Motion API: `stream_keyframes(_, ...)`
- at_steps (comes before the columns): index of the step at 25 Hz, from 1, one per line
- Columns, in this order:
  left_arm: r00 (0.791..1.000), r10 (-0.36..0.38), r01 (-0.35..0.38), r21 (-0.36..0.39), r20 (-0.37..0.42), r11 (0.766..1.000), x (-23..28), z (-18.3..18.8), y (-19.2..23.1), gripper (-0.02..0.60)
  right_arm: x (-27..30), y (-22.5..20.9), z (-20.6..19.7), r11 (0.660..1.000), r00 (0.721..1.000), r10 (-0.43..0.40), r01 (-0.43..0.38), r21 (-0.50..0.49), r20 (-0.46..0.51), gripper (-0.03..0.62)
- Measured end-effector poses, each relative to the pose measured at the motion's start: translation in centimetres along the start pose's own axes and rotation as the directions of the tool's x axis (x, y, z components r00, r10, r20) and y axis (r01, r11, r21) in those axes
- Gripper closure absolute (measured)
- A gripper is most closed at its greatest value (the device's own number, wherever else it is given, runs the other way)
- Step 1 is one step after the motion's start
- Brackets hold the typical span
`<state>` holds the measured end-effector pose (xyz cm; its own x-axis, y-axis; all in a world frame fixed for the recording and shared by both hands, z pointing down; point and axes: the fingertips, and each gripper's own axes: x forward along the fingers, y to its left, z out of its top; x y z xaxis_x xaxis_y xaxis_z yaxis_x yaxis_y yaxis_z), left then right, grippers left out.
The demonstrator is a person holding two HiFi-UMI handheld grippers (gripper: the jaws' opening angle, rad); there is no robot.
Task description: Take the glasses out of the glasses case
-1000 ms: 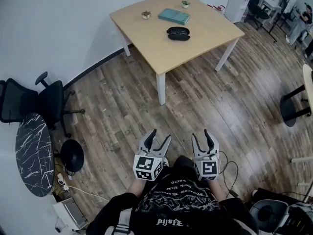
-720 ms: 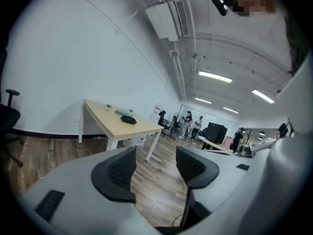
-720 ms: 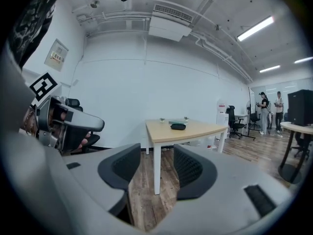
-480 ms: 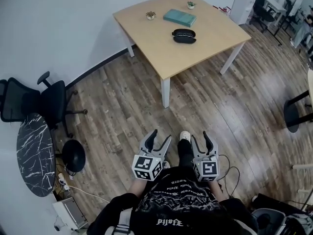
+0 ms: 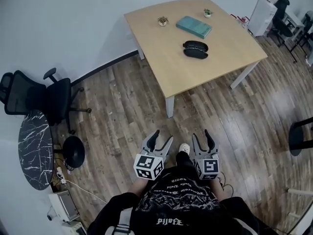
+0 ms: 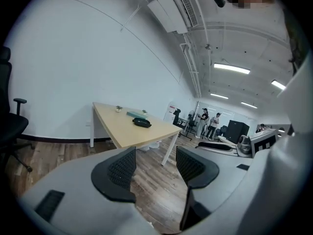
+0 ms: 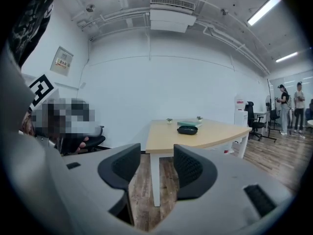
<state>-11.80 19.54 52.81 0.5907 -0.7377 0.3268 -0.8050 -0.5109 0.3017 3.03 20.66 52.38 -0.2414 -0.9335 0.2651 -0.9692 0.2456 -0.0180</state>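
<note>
Nearest, at the person's waist, the left claw point(image 5: 160, 140) and the right claw point(image 5: 201, 137) are held side by side above the wooden floor point(image 5: 122, 116). Both are spread, with nothing between the pads; each gripper view shows only floor and the room beyond through the gap.

Well apart from them, across open floor, stands the bench point(image 5: 195, 70). The glasses case point(image 5: 195, 49), dark and oval, lies near the middle of its top. From here I cannot tell whether its lid is shut, and no glasses show. Just beyond the case lies a teal book point(image 5: 194, 26), and at the far edge stand two small potted plants point(image 5: 162, 21).

The step in hand looks like the approach: neither claw is within reach of the case. The next move calls for walking up to the near edge of the bench. Then, probably, one claw steadies the base of the case while the other lifts the lid.
</note>
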Motion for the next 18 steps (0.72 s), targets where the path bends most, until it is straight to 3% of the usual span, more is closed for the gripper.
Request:
stream_keyframes(10, 0.999, 0.043, -0.043, -0.015, 0.011, 0.999, 9.3, 3.1, -2.0, 0.319, 6.5, -7.9, 2.7, 0.998, 0.998, 0.065, -0.065, -0.022, 0.002, 0.37)
stream_keyframes(18, 0.999, 0.054, -0.054, -0.013, 0.001, 0.998, 13.5, 3.5, -3.2, 0.318, 8.7, -11.0, 2.8, 0.995, 0.995, 0.097, -0.098, -0.023, -0.008, 0.372)
